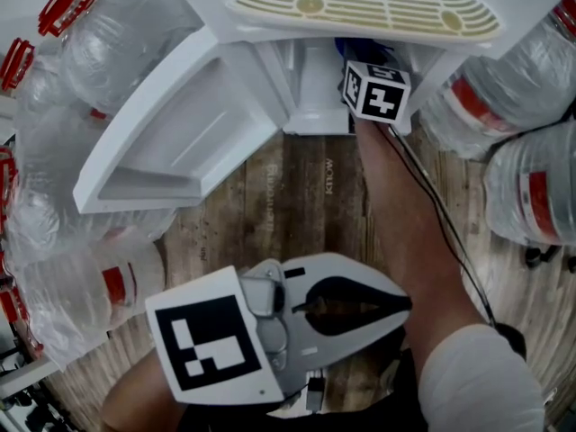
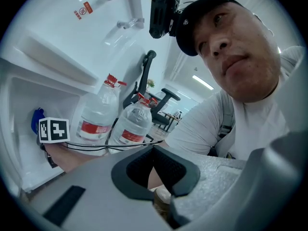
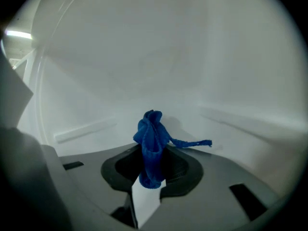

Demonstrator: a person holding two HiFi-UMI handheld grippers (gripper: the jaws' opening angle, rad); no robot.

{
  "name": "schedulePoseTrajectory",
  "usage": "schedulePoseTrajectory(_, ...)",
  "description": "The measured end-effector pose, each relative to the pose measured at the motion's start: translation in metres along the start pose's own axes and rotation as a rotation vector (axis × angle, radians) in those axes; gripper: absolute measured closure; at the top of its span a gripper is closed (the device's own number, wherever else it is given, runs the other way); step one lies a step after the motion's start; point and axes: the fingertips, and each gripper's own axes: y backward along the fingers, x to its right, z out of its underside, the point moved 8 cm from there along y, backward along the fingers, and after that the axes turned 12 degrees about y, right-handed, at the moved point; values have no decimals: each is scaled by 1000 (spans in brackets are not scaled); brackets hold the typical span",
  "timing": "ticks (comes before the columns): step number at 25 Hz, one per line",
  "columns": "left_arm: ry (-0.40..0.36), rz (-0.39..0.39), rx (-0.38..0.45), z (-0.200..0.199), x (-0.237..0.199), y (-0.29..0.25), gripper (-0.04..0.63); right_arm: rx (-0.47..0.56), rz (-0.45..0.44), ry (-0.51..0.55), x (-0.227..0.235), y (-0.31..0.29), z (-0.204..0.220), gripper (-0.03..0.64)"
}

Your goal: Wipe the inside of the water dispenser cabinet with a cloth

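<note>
My right gripper (image 3: 152, 173) is inside the white cabinet (image 3: 144, 66) of the water dispenser, shut on a bunched blue cloth (image 3: 150, 134) that stands up from the jaws close to the back wall. In the head view only its marker cube (image 1: 374, 90) and a bit of the cloth (image 1: 353, 47) show at the cabinet's mouth; the jaws are hidden. My left gripper (image 1: 403, 304) hangs low over the wooden floor (image 1: 288, 201), shut and holding nothing. The cabinet door (image 1: 171, 138) stands swung open to the left.
Several large water bottles crowd the left side (image 1: 99, 52) and the right side (image 1: 531, 187) of the dispenser. Its perforated drip tray (image 1: 360, 5) juts out above the cabinet. A black cable (image 1: 441, 214) runs along the right forearm.
</note>
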Motion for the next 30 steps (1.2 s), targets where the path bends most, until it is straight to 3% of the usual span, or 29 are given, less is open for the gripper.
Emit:
schedulePoseTrajectory(7,7,-3,1,2,-1,3,597,-107,-86,44,-10,2,37,534)
schedulePoseTrajectory(11,-2,21,-4,7,0,6,597,-121,-176,209,-12,5,21,523)
schedulePoseTrajectory(13,4,34,-4,11,1,8,597,-93,-179,271,-8,6,0,523)
schedulePoseTrajectory(21,6,79,8,5,0,-2,597,75,-145,310,-28,1,-63,524)
schedulePoseTrajectory(30,11,44,4,2,-4,-5,597,-8,-149,301,-28,-26,-15,525)
